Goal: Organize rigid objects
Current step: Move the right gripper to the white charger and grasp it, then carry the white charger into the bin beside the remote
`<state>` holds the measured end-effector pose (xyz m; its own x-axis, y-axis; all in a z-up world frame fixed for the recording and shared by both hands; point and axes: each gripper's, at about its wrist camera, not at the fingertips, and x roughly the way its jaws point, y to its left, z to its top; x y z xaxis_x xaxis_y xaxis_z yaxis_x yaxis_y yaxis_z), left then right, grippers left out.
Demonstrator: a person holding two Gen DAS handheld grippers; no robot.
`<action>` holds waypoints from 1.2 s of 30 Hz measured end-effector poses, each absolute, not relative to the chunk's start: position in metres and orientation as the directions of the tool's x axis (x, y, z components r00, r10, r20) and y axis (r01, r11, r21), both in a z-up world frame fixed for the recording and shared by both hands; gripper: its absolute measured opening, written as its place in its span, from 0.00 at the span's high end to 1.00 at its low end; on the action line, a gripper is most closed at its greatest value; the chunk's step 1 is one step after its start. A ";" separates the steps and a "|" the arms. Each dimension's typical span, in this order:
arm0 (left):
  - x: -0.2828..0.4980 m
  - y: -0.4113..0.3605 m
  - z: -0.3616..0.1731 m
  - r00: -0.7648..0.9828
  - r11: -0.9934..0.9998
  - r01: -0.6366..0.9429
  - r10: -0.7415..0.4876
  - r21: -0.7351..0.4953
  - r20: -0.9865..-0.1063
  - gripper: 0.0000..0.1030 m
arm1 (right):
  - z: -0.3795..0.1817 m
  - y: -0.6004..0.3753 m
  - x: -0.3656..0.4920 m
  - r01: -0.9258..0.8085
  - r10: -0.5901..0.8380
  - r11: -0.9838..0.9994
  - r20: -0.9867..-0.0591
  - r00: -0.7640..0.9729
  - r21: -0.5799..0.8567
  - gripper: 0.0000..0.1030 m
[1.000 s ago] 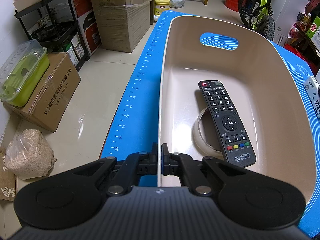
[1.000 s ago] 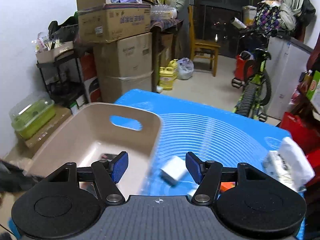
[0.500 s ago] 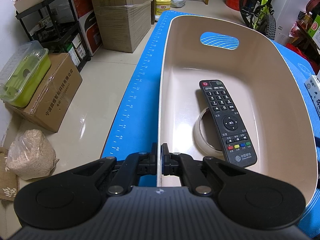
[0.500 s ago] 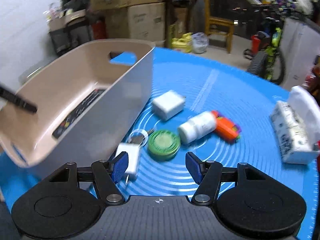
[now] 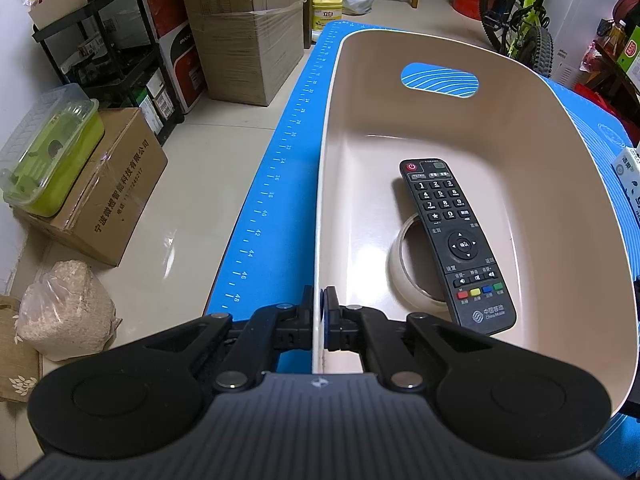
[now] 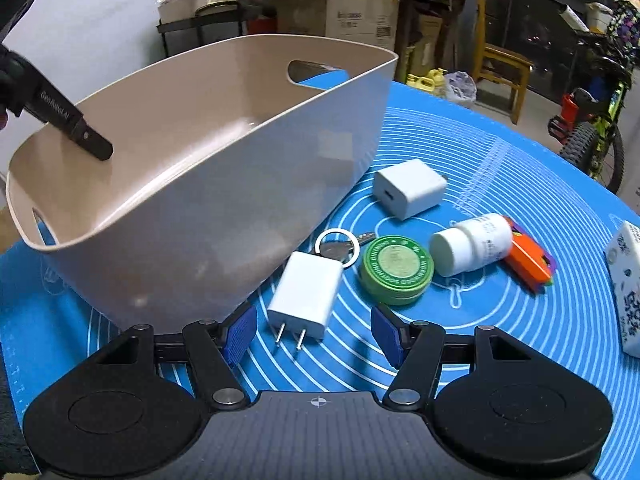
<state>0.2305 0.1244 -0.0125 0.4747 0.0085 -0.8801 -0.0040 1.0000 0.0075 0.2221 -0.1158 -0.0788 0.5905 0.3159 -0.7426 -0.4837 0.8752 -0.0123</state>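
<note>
My left gripper is shut on the rim of the beige bin, one finger inside and one outside. In the bin lie a black remote and a clear tape roll partly under it. My right gripper is open and empty, low over the blue mat, with a white plug charger just ahead between its fingers. Beyond lie a key ring, a green tin, a white pill bottle, an orange object and a white cube charger. The bin stands to the left.
A tissue pack lies at the mat's right edge. The blue mat ends left of the bin, with floor below. Cardboard boxes, a shelf rack, a chair and a bicycle stand around.
My right gripper has swung down and right from facing the bin to low over the small items on the mat. My left gripper keeps its hold on the bin rim.
</note>
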 end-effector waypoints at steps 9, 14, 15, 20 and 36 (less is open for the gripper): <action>0.231 0.127 -0.012 0.475 1.000 -0.004 0.013 0.013 -0.880 0.95 | -0.089 -0.110 0.228 -0.473 0.269 0.878 -0.734 0.623 -0.080 0.35; 0.231 0.127 -0.012 0.474 1.000 -0.004 0.014 0.014 -0.880 0.95 | -0.087 -0.109 0.232 -0.423 0.222 0.899 -0.719 0.659 -0.111 0.38; 0.231 0.127 -0.012 0.474 1.000 -0.004 0.014 0.013 -0.880 0.95 | -0.088 -0.110 0.233 -0.421 0.222 0.901 -0.719 0.658 -0.107 0.40; 0.232 0.127 -0.012 0.474 1.000 -0.004 0.014 0.013 -0.880 0.95 | -0.091 -0.104 0.238 -0.441 0.239 0.892 -0.723 0.648 -0.101 0.59; 0.232 0.124 -0.011 0.474 1.000 -0.004 0.013 0.013 -0.880 0.95 | -0.053 -0.126 0.218 -0.359 0.197 0.927 -0.664 0.721 -0.114 0.59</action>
